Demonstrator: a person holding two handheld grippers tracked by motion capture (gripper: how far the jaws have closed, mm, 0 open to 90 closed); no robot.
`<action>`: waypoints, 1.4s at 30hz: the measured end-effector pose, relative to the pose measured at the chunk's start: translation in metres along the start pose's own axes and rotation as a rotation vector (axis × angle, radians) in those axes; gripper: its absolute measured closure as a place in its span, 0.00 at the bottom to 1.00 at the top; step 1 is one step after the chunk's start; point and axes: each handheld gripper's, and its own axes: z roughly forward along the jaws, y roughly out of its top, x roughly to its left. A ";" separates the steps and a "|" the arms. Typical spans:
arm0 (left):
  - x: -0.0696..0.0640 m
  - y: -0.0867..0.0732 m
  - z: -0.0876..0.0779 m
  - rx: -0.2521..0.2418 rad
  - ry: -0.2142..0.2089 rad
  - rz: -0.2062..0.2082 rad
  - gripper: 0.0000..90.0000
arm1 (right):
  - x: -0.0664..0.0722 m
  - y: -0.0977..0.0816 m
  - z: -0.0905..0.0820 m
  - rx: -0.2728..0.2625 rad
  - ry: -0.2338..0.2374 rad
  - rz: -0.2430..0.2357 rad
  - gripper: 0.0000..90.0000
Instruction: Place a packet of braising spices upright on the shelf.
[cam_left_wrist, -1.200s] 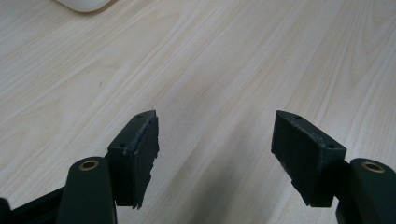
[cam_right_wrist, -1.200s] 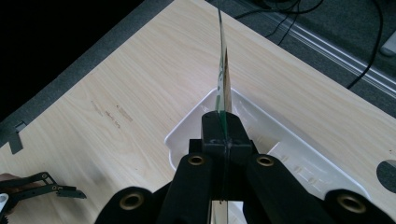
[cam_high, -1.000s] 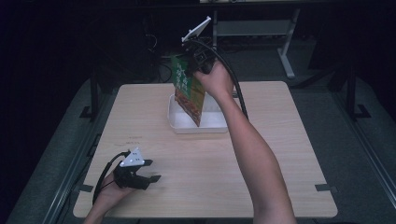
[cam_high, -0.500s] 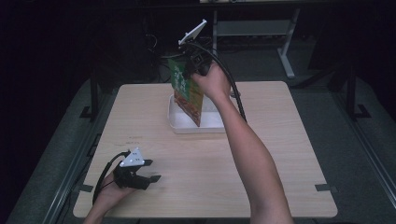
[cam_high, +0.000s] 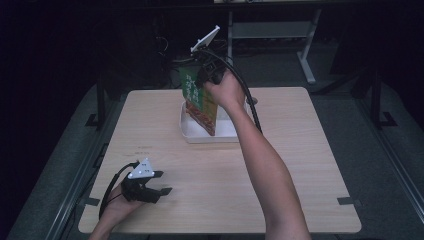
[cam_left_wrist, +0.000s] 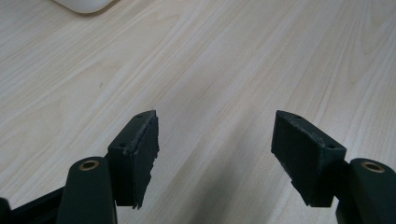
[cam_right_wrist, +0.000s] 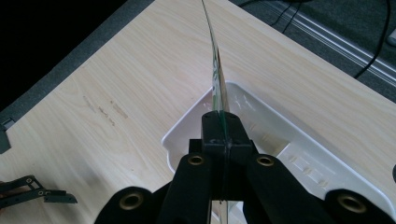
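- Up high over the far middle of the table (cam_high: 300, 150), the right gripper (cam_high: 204, 75) holds a green packet (cam_high: 199, 102); its jaws are squeezed tight on the packet's top edge; the packet hangs down with its bottom end over the white tray (cam_high: 187, 131), and I cannot tell if it touches the tray
- Seen from the right gripper's own camera, the packet (cam_right_wrist: 215, 70) is thin like a blade, and the tray (cam_right_wrist: 280, 140) sits right below it
- Down at the near left corner, the left gripper (cam_high: 159, 183) rests low by the table; its jaws are spread wide apart with nothing between them; bare wood (cam_left_wrist: 224, 70) shows in the gap
- Light wood covers the table top, with soft grain lines; the tray is well apart from the left gripper
- Around the table the floor (cam_high: 385, 165) is grey; the room behind is dark, with a metal frame (cam_high: 280, 32) at the back
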 end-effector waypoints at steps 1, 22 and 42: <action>0.000 0.000 0.000 0.000 0.000 0.000 0.35 | -0.001 0.000 0.001 0.000 0.000 0.002 1.00; 0.000 0.000 0.000 -0.001 -0.001 0.000 0.35 | -0.001 -0.005 0.021 0.029 -0.001 0.013 0.99; 0.000 0.000 0.001 0.005 0.000 0.007 0.35 | -0.012 -0.023 0.011 0.000 0.001 0.040 0.85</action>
